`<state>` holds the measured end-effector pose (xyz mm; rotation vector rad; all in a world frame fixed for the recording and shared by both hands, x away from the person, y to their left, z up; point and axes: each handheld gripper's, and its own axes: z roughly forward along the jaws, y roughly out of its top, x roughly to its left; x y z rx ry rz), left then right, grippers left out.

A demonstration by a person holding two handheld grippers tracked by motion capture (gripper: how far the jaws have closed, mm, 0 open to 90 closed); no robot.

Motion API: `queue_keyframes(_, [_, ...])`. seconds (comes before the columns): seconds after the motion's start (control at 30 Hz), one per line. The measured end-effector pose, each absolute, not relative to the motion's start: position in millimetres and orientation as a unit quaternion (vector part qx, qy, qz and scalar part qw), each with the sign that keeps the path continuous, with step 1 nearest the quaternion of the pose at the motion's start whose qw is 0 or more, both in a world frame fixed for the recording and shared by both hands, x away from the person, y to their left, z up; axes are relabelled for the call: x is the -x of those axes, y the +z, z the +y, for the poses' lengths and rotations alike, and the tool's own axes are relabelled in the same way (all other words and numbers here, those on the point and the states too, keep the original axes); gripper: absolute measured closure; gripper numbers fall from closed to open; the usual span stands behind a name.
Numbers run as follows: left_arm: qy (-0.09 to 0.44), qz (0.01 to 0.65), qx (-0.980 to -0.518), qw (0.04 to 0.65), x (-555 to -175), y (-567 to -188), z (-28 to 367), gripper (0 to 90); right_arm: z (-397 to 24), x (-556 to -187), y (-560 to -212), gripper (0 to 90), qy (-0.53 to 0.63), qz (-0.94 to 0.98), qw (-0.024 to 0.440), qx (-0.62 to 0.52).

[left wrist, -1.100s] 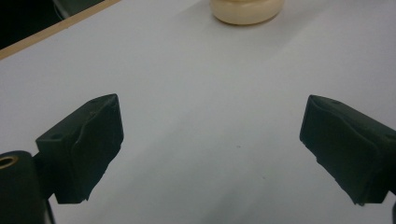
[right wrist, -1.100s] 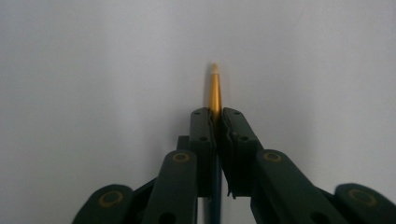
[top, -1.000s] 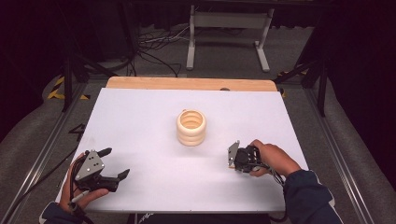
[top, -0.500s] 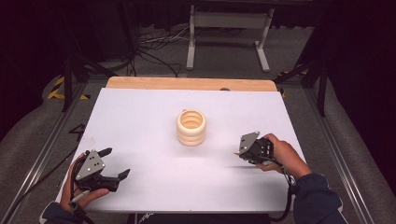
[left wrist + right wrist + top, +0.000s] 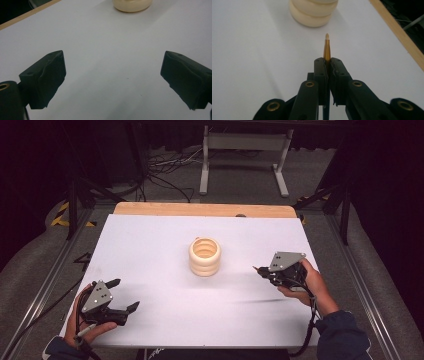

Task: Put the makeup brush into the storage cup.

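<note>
A person seated at the near edge of a white table works two hand-held grippers. The right gripper, at about four o'clock on the tabletop, has its two black jaws pressed together on a slim gold-tipped pen; seen along those jaws in the right gripper view, the pen's pointed tip juts out past the pads and aims toward the cream ridged holder ahead of it at twelve o'clock. The tip stands clear of the holder, with bare white surface between them.

The holder, a stack of three rounded rings with an open top, stands upright near the centre of the table. From the high view it lies at about nine o'clock from the right gripper, near but apart.

The left gripper sits at about seven o'clock on the table, low over the surface, well apart from the holder. Its jaws stand wide apart with nothing between them; in the left gripper view, bare white tabletop lies between the two pads and the holder's base shows at twelve o'clock.

A light wooden strip runs along the table's far edge.
</note>
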<state>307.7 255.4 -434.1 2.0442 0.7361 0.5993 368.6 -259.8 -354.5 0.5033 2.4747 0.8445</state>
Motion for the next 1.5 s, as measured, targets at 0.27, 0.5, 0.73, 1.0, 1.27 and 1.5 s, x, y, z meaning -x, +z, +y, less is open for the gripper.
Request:
queue_keyframes(0.27, [0.239,0.294,-0.819,0.431,-308,-434,255,6.9,-265,-368,-347,84.4,0.368,0.87,0.25,-0.21])
queue_keyframes(0.5, [0.238,0.293,-0.818,0.433,-307,-434,256,6.9,-265,-368,-342,84.4,0.416,0.839,0.264,-0.231])
queue_keyframes(0.73, [0.24,0.289,-0.818,0.434,-307,-433,255,6.9,-260,-370,-337,84.3,0.444,0.819,0.272,-0.241])
queue_keyframes(1.0, [0.259,0.285,-0.808,0.446,-302,-428,256,7.3,-255,-370,-328,84.4,0.467,0.803,0.278,-0.244])
queue_keyframes(1.27, [0.258,0.283,-0.808,0.448,-302,-428,253,7.3,-246,-369,-318,84.4,0.494,0.788,0.28,-0.238])
queue_keyframes(1.5, [0.257,0.278,-0.809,0.45,-303,-428,252,7.3,-236,-371,-315,84.3,0.505,0.781,0.278,-0.239])
